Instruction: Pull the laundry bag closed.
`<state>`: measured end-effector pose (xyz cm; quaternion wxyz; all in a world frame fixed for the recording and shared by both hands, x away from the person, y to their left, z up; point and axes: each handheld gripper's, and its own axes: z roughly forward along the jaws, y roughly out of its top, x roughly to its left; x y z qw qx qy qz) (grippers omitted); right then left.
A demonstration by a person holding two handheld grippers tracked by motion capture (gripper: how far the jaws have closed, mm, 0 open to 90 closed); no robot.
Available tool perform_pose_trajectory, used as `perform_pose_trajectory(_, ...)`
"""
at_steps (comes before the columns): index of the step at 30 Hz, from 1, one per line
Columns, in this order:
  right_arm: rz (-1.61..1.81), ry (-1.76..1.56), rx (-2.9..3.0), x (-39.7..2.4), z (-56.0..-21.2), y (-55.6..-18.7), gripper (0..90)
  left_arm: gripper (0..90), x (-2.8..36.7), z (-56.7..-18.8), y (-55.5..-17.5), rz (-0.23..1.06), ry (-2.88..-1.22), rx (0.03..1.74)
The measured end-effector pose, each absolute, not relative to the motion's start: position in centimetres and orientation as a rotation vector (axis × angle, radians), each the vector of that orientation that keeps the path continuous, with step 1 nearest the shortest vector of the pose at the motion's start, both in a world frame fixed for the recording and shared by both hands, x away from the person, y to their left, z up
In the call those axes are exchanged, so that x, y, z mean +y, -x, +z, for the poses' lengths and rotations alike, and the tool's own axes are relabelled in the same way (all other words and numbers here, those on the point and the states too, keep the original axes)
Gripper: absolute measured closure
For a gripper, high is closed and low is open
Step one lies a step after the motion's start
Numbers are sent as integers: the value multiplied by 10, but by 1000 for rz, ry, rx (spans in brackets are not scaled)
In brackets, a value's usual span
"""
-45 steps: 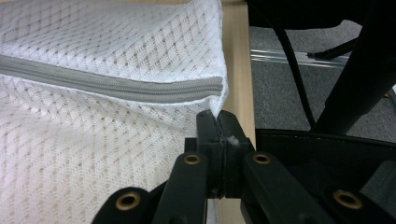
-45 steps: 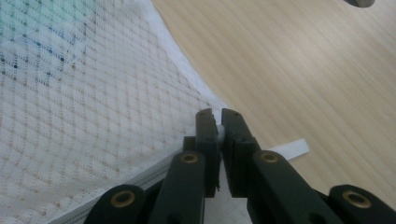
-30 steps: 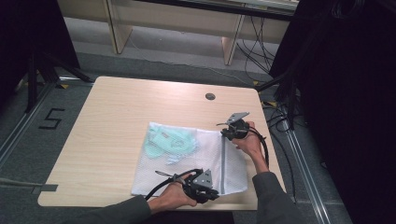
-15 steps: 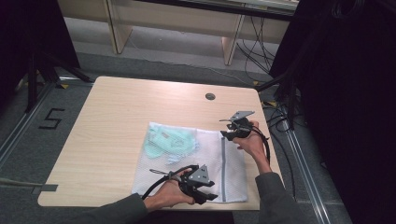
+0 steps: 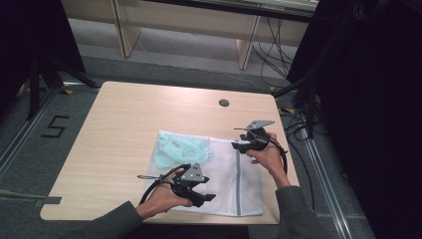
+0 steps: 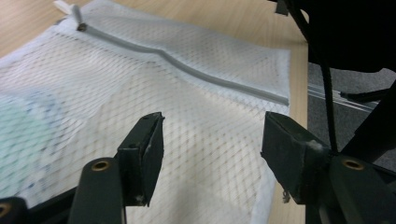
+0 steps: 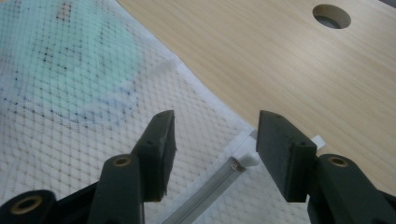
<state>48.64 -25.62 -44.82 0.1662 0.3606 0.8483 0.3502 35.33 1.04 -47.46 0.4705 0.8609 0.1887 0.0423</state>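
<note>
We have a white mesh laundry bag point(image 5: 219, 181) lying flat on the near right part of the wooden table point(image 5: 124, 124), with a pale green garment point(image 5: 176, 149) showing through its far left corner. The bag's grey zipper point(image 5: 238, 179) runs across it near the right edge, and its white pull tab point(image 7: 247, 157) sits at the far end, just below our right gripper point(image 7: 212, 140).

Our left gripper point(image 6: 210, 140) hovers over the near edge of the bag; its jaws have just been opening and stand wide, with mesh beneath them but nothing pinched. Our right gripper's jaws have likewise just been opening and stand apart, above the bag's far right corner, gripping nothing.

We judge that both ends of the zipper side were let go so the bag could settle flat, the garment staying tucked well away from the zipper
</note>
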Motion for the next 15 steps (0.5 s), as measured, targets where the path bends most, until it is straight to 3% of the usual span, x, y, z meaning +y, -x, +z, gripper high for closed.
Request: perform_pose_trajectory(15,1092,-993,2438,-261,-443,-440,417,335,62,-466,-362,186,-2081,568)
